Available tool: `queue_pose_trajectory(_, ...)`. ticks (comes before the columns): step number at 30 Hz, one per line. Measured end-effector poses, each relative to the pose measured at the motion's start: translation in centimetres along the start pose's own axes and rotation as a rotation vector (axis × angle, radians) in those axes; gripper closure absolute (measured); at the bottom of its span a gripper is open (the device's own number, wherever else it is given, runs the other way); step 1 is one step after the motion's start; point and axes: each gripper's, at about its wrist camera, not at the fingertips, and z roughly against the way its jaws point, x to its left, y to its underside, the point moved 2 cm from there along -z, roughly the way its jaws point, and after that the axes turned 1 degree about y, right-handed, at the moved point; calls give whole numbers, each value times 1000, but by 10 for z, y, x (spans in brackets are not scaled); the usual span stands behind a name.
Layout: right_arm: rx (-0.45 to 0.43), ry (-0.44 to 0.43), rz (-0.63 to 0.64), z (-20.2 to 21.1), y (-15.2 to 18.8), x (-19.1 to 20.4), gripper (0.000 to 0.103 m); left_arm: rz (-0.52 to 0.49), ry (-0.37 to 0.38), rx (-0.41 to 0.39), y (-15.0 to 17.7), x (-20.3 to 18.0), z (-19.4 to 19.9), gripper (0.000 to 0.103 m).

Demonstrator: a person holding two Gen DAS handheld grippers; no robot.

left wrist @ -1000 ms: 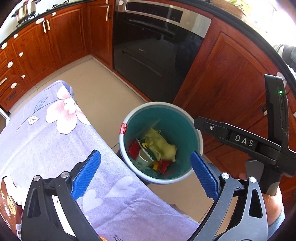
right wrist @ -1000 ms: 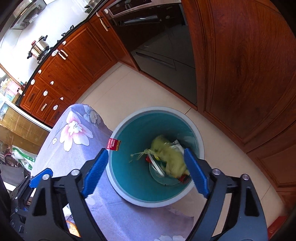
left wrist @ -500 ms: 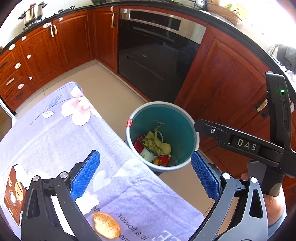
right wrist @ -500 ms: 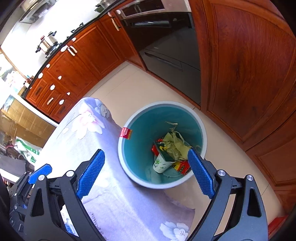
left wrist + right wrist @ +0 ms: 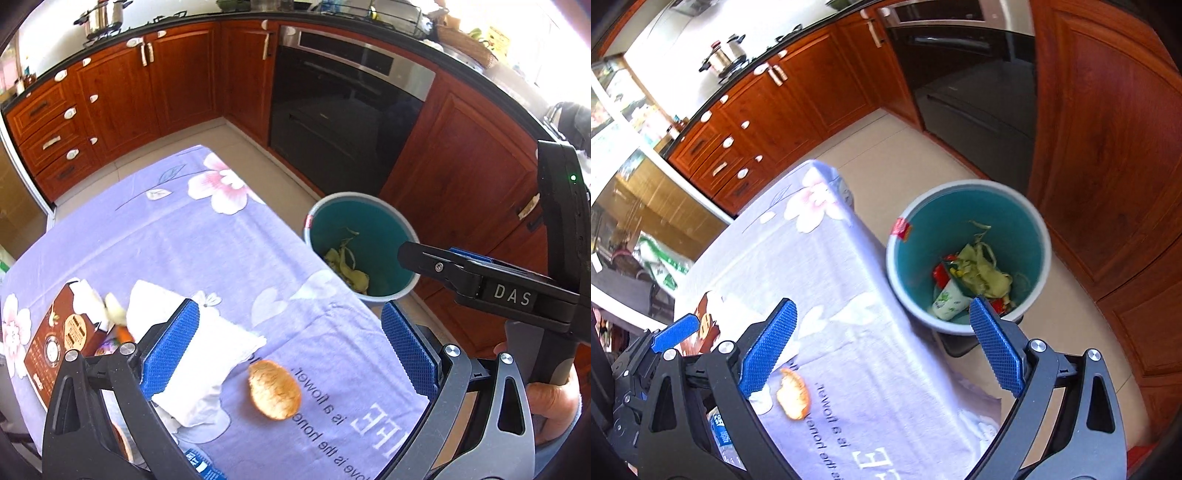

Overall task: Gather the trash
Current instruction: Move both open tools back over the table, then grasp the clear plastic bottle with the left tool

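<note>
here both grippers gape empty; right gripper (image 5: 882, 345) opening.

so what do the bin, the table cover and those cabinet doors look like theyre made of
Bin: probably plastic, with a smooth teal inside and a pale moulded rim.
Table cover: woven fabric, matte lilac with printed flowers and lettering, draping softly over the table edge.
Cabinet doors: reddish wood or wood veneer, glossy varnish showing grain and reflections.
</note>
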Motion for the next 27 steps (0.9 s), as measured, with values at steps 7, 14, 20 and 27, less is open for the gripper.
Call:
queue_pose_trajectory(7,58,-18,79,-9,25,42,13,49,-42,-1,28,50,23,4)
queue_pose_trajectory(14,119,-14,128,-24,51,73,13,92,-83,26,62,103,35,4)
queue_pose_trajectory(20,175,-20,158,-43,71,89,13,158,-100,52,92,142,41,4)
queue_pose_trajectory(27,230,-25,193,-58,89,100,13,202,-101,71,117,158,47,4)
